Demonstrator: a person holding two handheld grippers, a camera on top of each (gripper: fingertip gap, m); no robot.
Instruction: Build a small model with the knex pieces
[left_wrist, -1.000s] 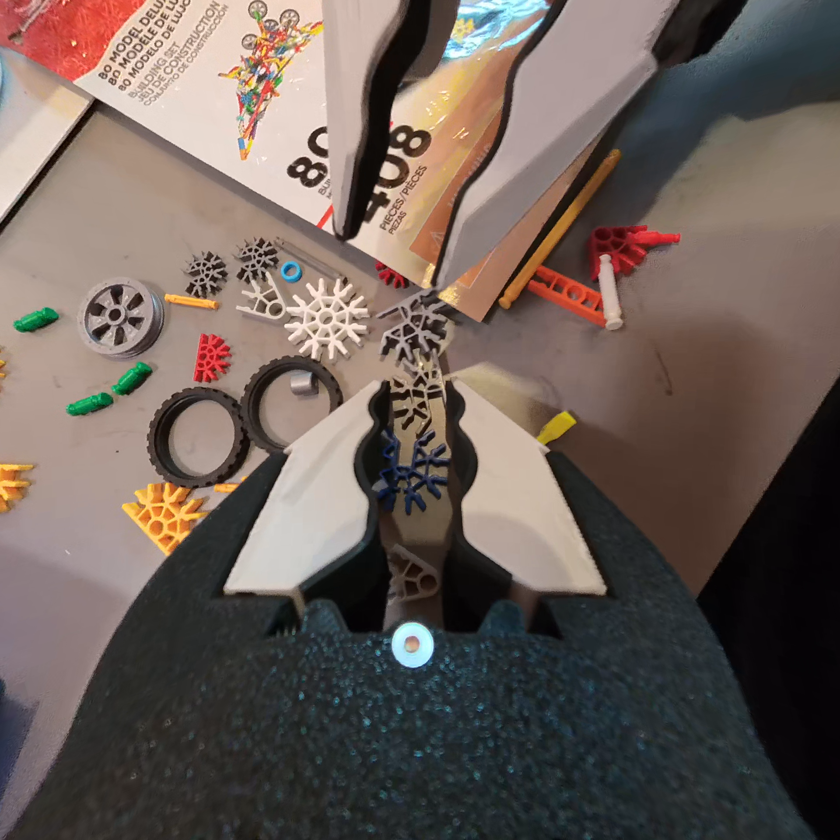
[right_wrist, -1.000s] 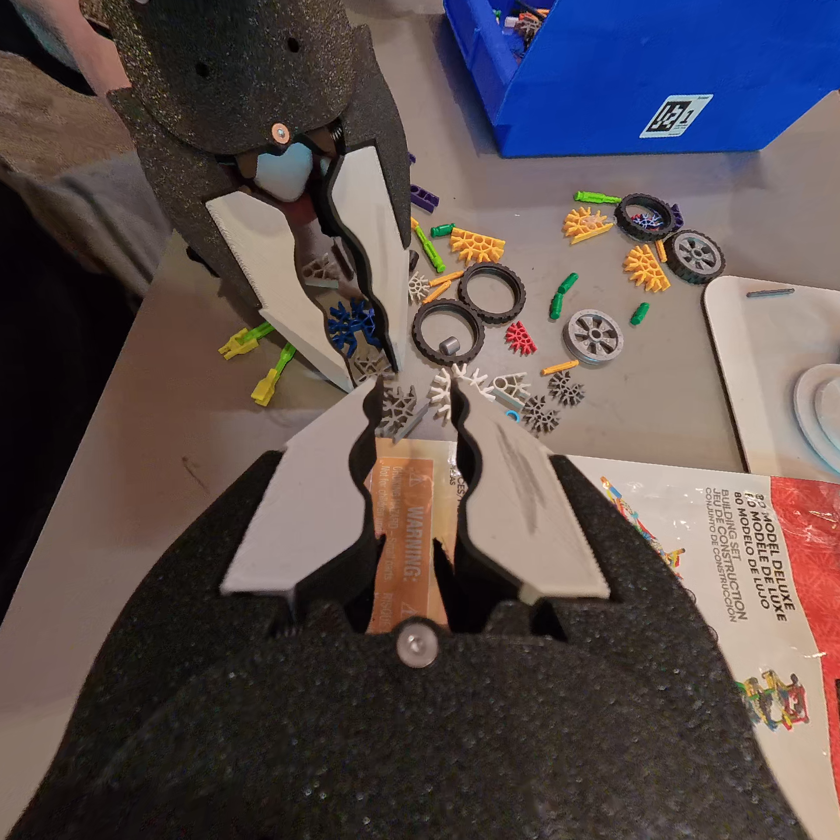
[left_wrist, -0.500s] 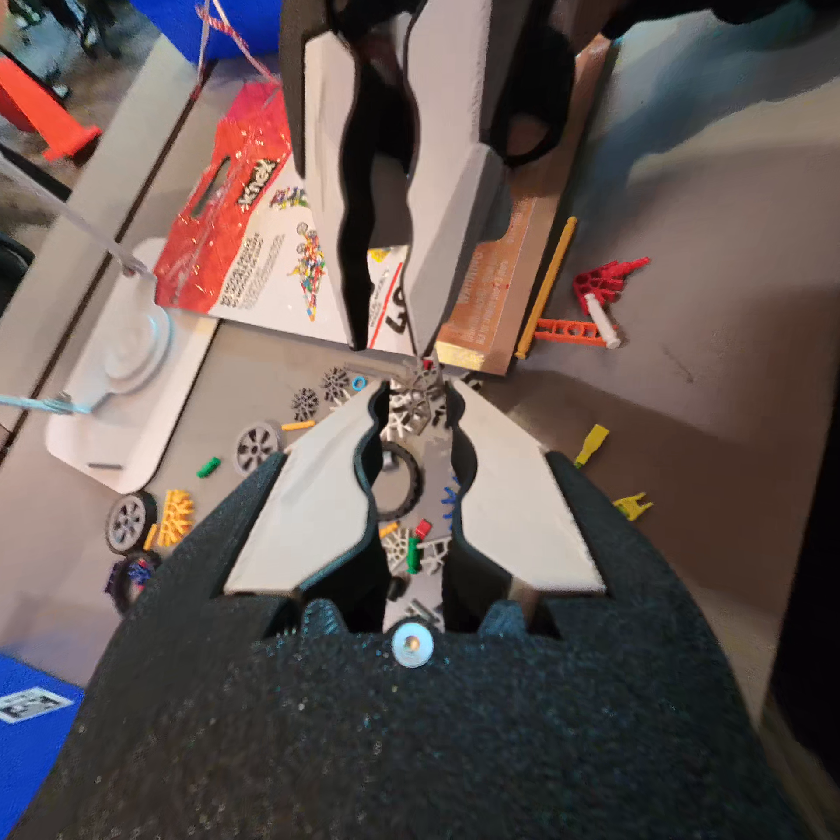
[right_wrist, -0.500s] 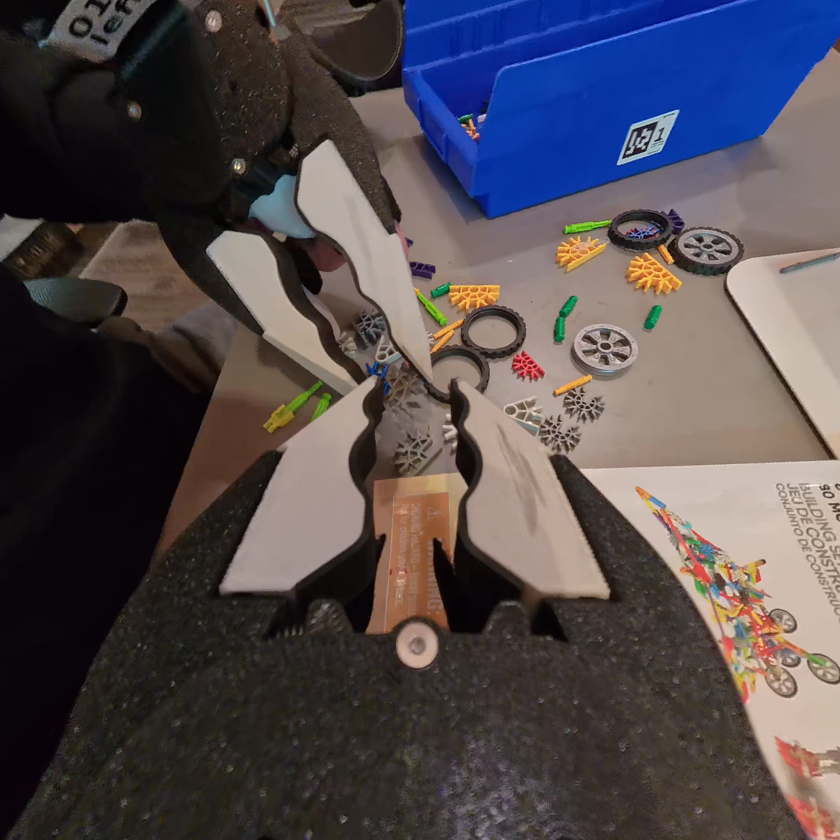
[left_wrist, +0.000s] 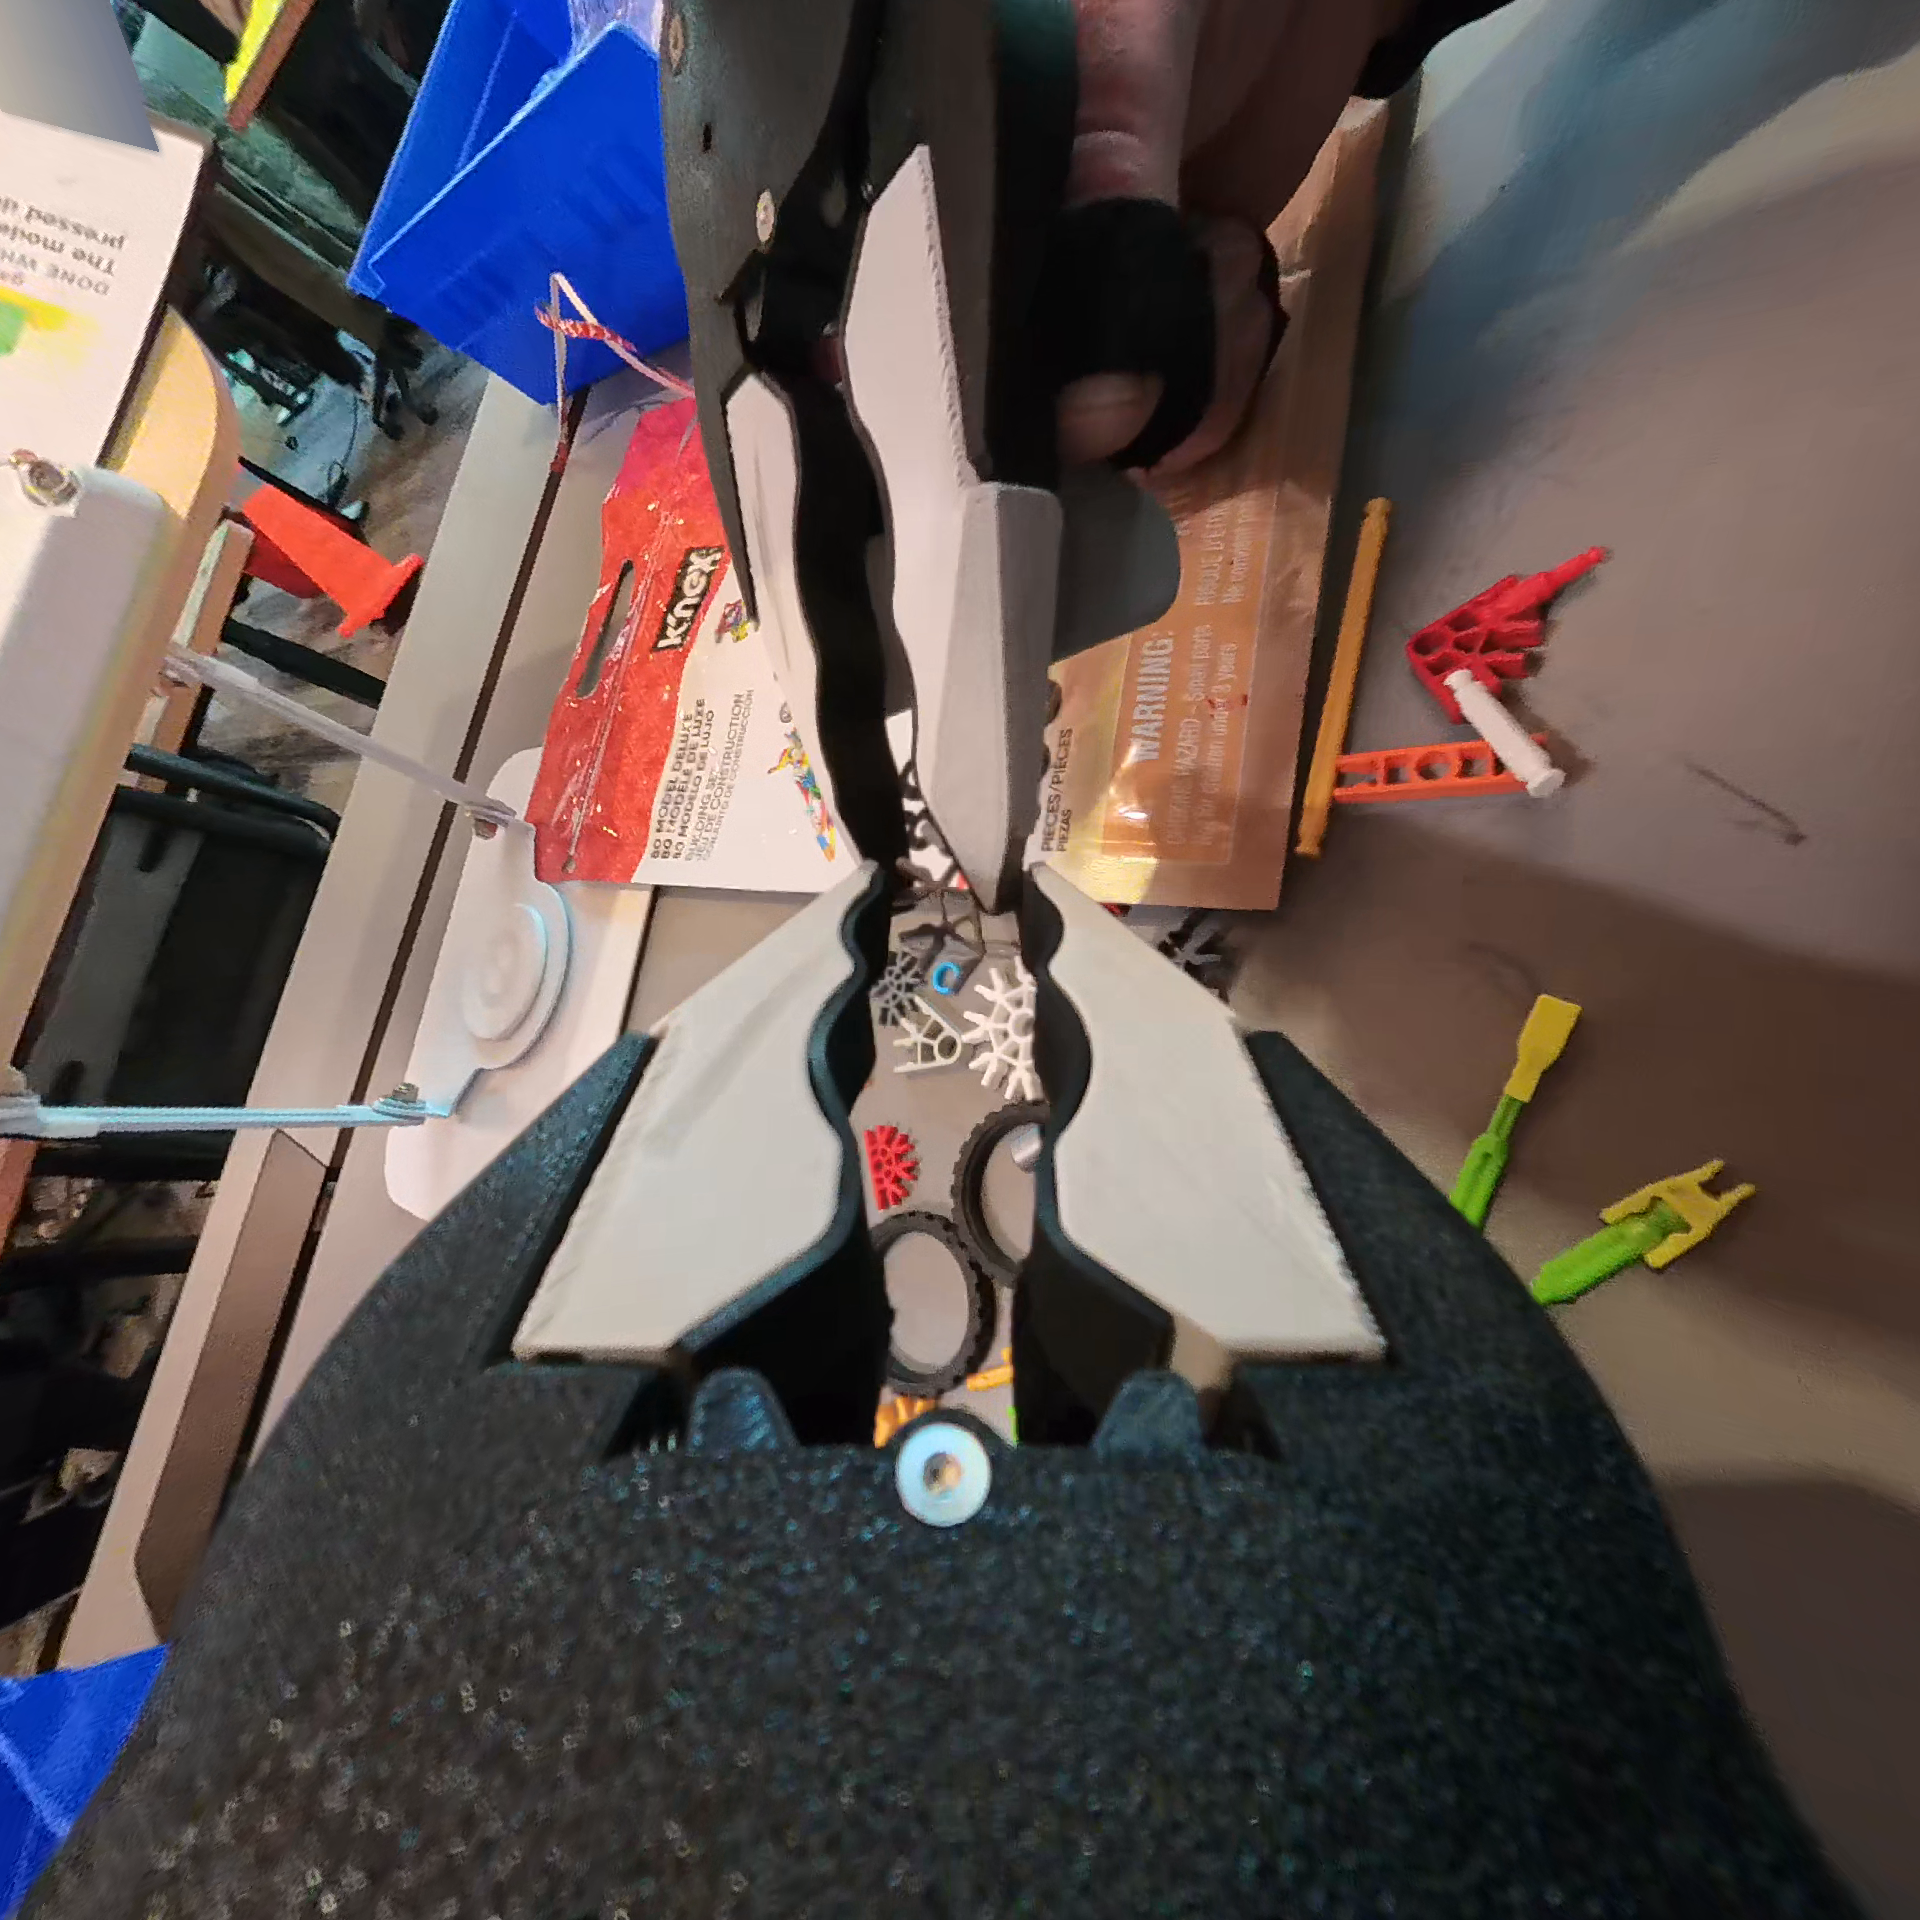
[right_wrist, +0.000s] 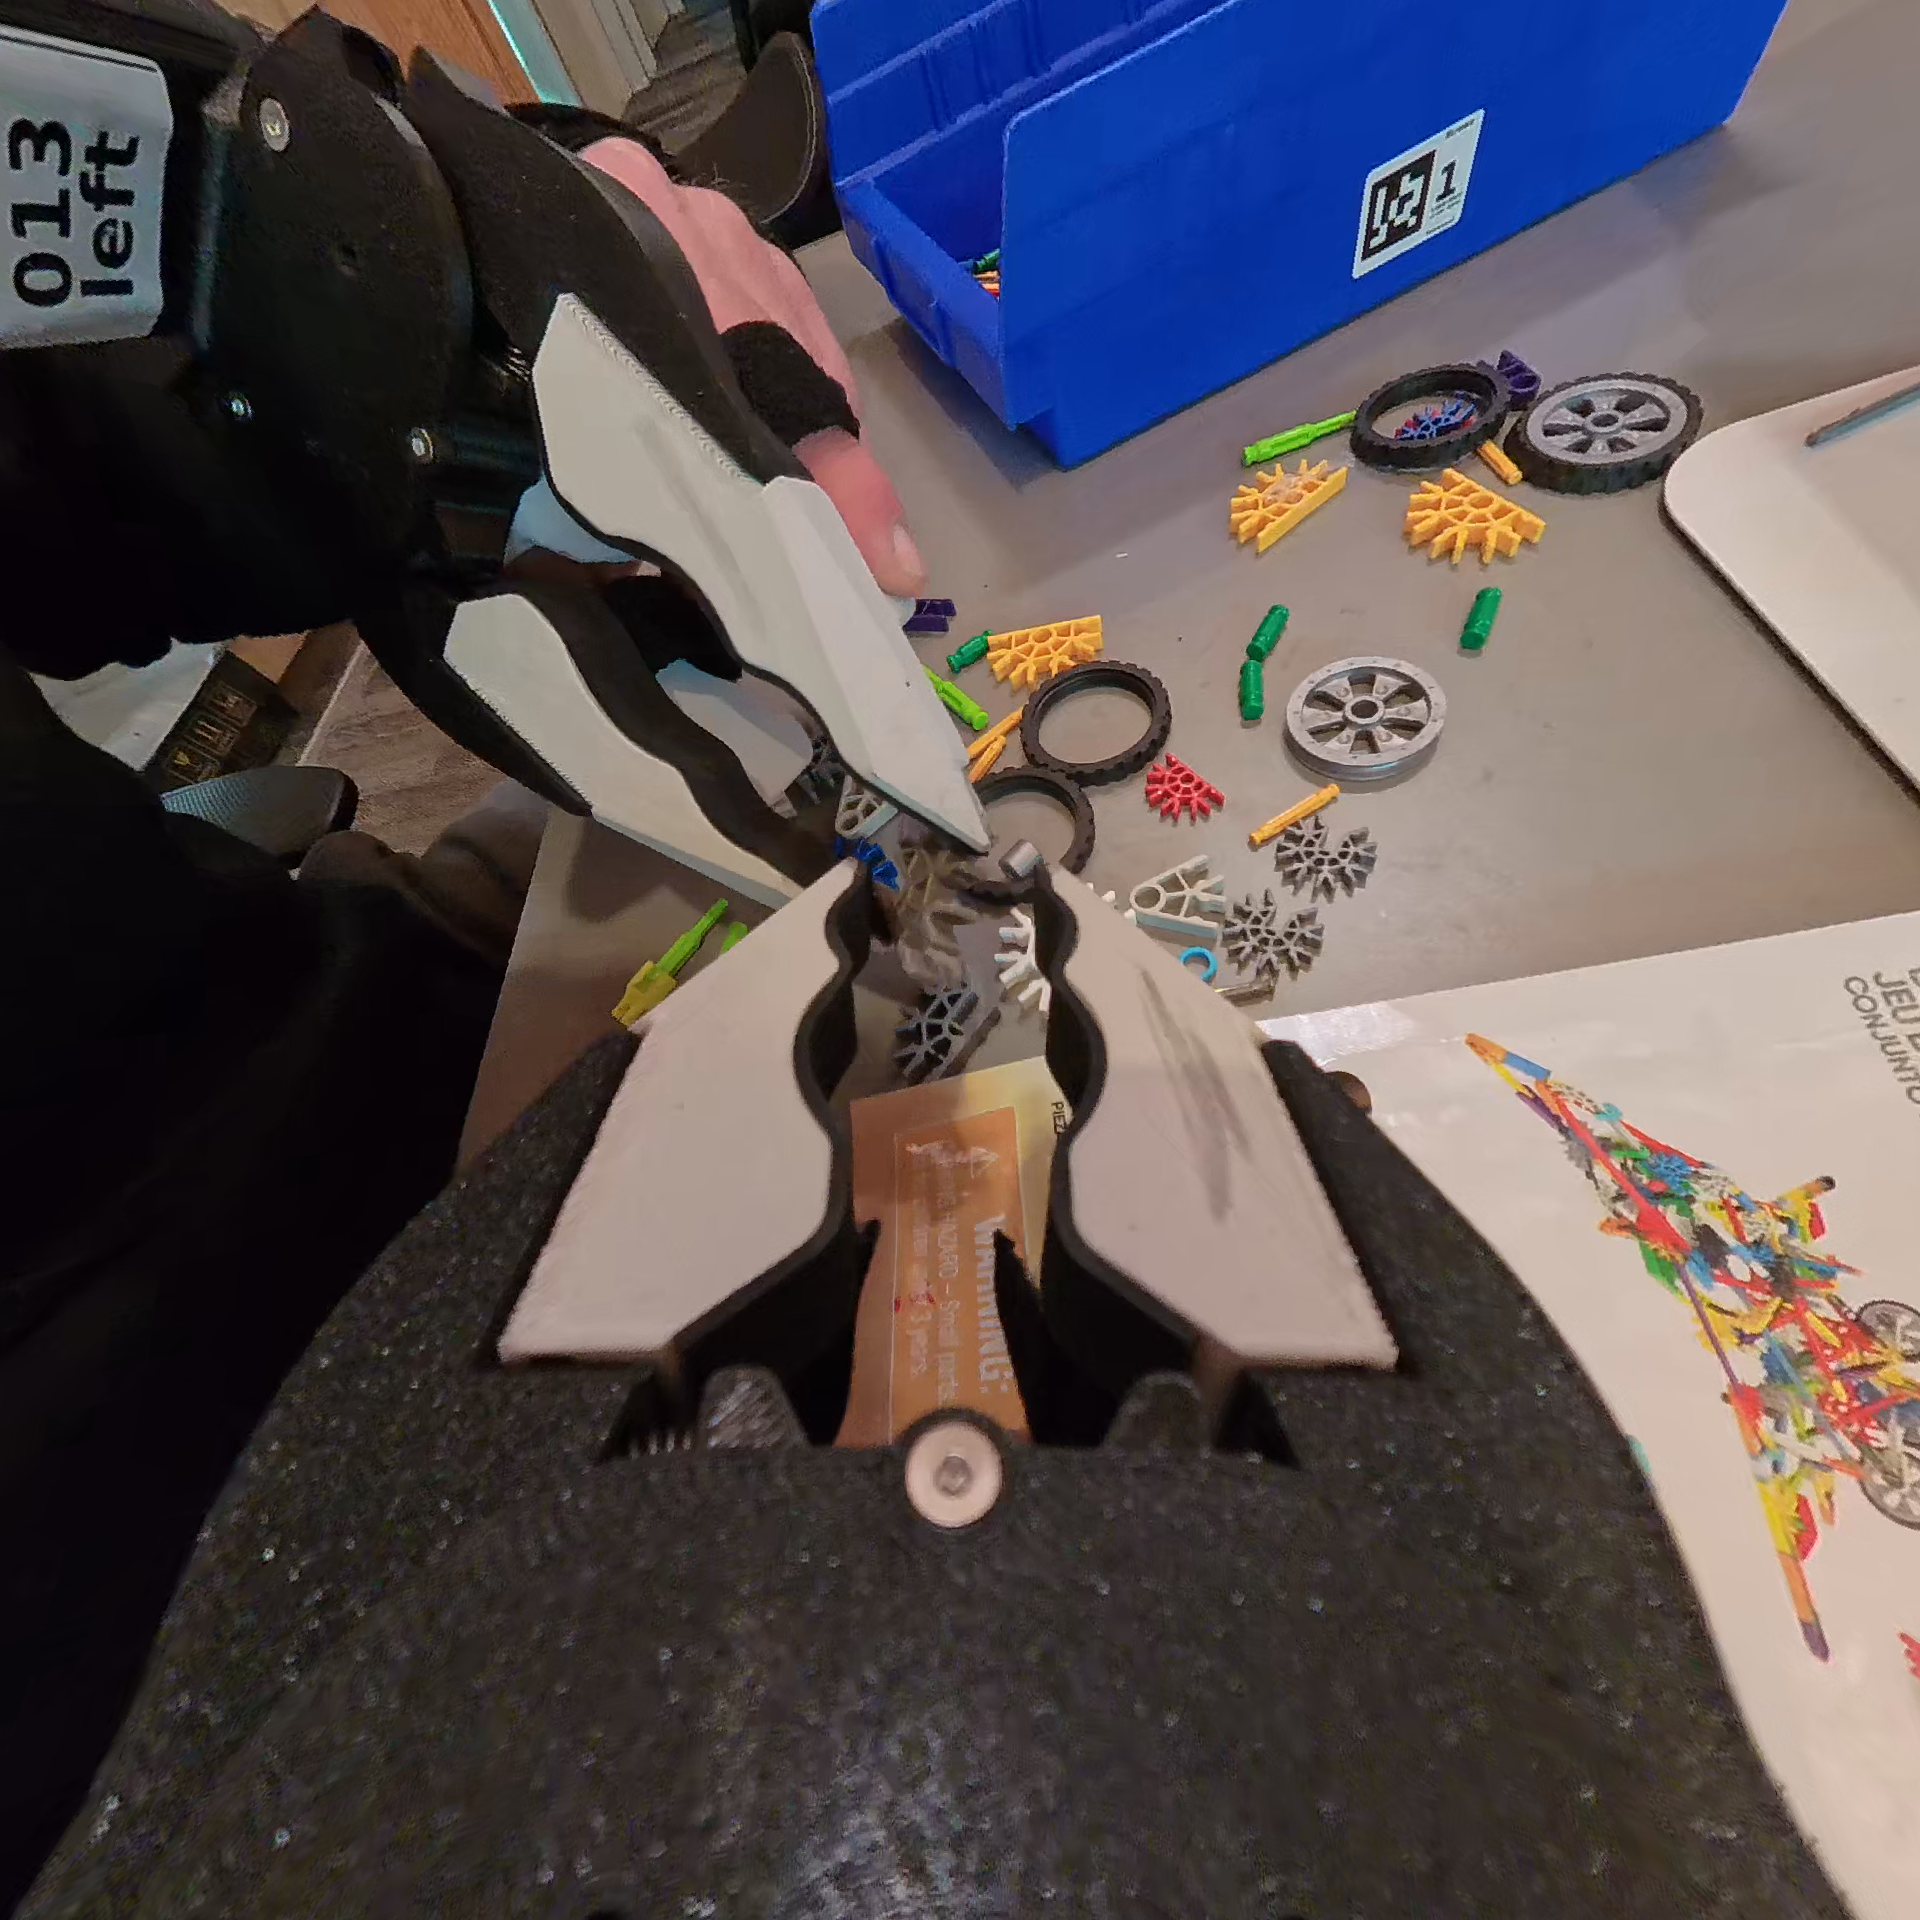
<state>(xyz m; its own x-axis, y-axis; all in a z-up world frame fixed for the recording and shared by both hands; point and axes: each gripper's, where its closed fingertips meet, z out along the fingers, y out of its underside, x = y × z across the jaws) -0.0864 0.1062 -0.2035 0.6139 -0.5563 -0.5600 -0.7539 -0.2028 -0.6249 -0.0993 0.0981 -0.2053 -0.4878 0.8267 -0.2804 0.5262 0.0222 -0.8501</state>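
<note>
My left gripper and right gripper meet tip to tip just above the grey table. Both have their jaws a little apart. A small grey snowflake connector sits at the meeting point and also shows in the left wrist view. I cannot tell whether either gripper touches it. The right gripper comes down from above in the left wrist view. The left gripper reaches in from the upper left in the right wrist view. A white snowflake connector lies just under the tips.
Loose pieces lie around: black tyres, a red connector, a grey wheel hub, yellow connectors and green rods. The toy package lies under the right gripper. A blue bin and a white tray stand beyond. My left and right fingertips are right by each other. Between my right fingertips and the white snowflake connector there is roughly 6 cm.
The left gripper has lifted off the table, where it straddled a blue snowflake connector, and tilted up. The right gripper has turned and come closer. Their tips are now together.
</note>
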